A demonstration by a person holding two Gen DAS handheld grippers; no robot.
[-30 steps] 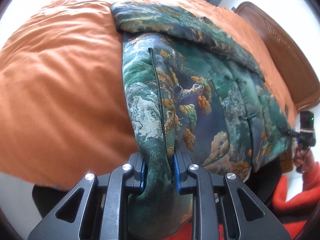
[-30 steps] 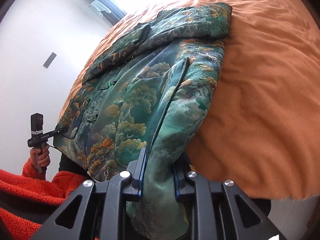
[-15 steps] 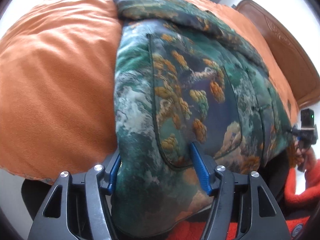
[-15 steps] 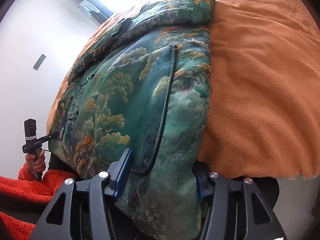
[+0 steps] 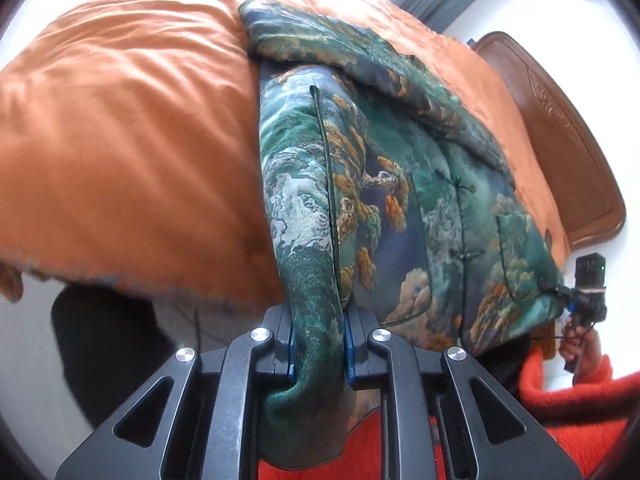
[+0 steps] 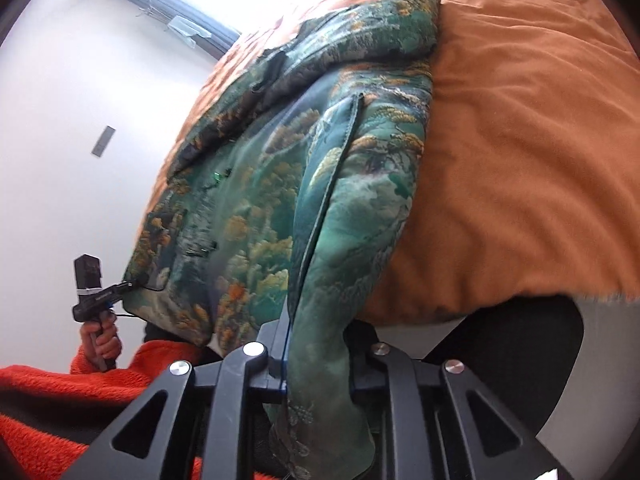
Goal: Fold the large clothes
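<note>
- Brocade in green and gold, the jacket (image 5: 400, 184) lay on the orange bedspread (image 5: 128, 152), stretching lengthwise away from both sets of jaws.
- My left gripper (image 5: 318, 344) was closing, its jaws narrow, a bunched hem corner pinched between the blue pads.
- My right gripper (image 6: 316, 364) was closing likewise on the opposite hem corner.
- Both hands sat equally near the hem; the far collar end was the fold's target, I judged.
- Nothing blocked the way; a wooden headboard (image 5: 560, 140) stood off beyond the jaws.
</note>
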